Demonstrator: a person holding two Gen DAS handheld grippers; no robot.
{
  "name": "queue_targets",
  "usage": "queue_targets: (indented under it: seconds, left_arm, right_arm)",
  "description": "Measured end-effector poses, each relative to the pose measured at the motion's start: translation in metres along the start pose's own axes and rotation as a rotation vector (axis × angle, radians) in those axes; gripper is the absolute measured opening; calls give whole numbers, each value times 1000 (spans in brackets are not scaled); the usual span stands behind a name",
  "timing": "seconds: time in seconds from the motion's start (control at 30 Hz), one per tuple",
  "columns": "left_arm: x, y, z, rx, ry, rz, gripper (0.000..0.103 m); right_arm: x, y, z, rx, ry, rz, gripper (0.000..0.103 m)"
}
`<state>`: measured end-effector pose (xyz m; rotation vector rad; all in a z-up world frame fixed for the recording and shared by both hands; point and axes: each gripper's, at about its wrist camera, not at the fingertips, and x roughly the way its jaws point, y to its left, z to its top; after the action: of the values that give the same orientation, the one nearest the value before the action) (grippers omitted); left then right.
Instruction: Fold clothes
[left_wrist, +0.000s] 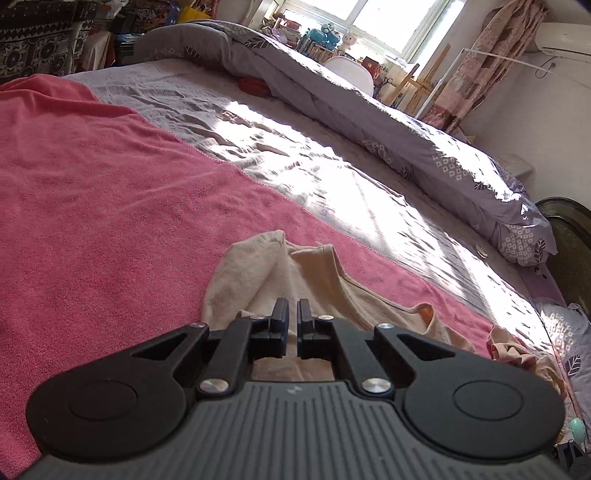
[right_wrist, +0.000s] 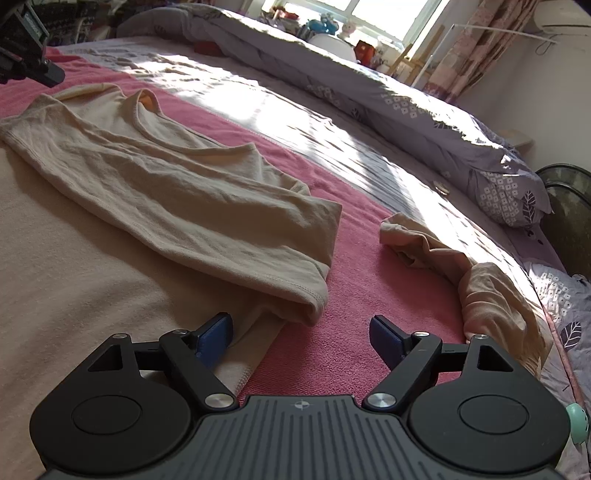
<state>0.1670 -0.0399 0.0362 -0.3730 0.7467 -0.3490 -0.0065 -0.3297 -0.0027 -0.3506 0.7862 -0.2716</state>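
A cream long-sleeved shirt lies on a pink towel on the bed, one sleeve folded across its body. My right gripper is open and empty, just above the towel by the sleeve's cuff. My left gripper is nearly shut, its jaws a narrow gap apart, over the shirt's shoulder; whether it pinches cloth I cannot tell. It also shows in the right wrist view at the far left by the collar.
A second crumpled cream garment lies on the towel's right edge. A grey rolled duvet runs along the far side of the bed. The pink towel spreads wide to the left. A dark headboard stands right.
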Motion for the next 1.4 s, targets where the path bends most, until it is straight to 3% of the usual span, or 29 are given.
queue_targets:
  seconds: [0.07, 0.1, 0.13, 0.23, 0.33, 0.47, 0.53, 0.6, 0.67, 0.8, 0.9, 1.03, 1.17, 1.27, 1.4]
  left_arm:
    - [-7, 4, -7, 25, -6, 7, 18]
    - [-8, 4, -9, 46, -11, 17, 42]
    - [-11, 1, -13, 91, -28, 44, 57]
    - [-13, -11, -22, 255, -66, 129, 67]
    - [-6, -28, -29, 414, -44, 118, 70]
    - [11, -50, -42, 598, -36, 198, 72]
    - [17, -57, -46, 638, -10, 231, 66]
    - [5, -63, -49, 644, -6, 141, 64]
    - [-16, -71, -51, 636, -16, -28, 67]
    - [-48, -86, -60, 681, -80, -166, 71]
    - [-45, -83, -60, 688, -135, -12, 71]
    - [-1, -50, -36, 580, -30, 160, 67]
    - [26, -40, -31, 623, 39, 201, 67]
    - [26, -47, -40, 705, 31, 194, 65]
    - [26, -50, -49, 727, 38, 155, 51]
  right_arm:
    - [0, 0, 0, 3, 0, 0, 82]
    - [0, -1, 0, 3, -1, 0, 82]
    - [0, -1, 0, 3, -1, 0, 82]
    - [0, 0, 0, 2, 1, -3, 82]
    - [0, 1, 1, 1, 2, -8, 82]
    - [-1, 2, 0, 1, 2, -13, 82]
    - [-1, 2, 0, 2, 3, -13, 82]
    - [-1, 1, 0, 3, 2, -14, 82]
    - [0, 1, 0, 5, 2, -14, 83]
    - [0, 2, 1, 2, 1, -16, 84]
    - [0, 1, 0, 8, 1, -15, 85]
    - [0, 1, 0, 12, 0, -16, 85]
    - [0, 2, 0, 15, 3, -19, 85]
    - [0, 3, 1, 16, 5, -21, 85]
    - [1, 4, 2, 20, 6, -23, 86]
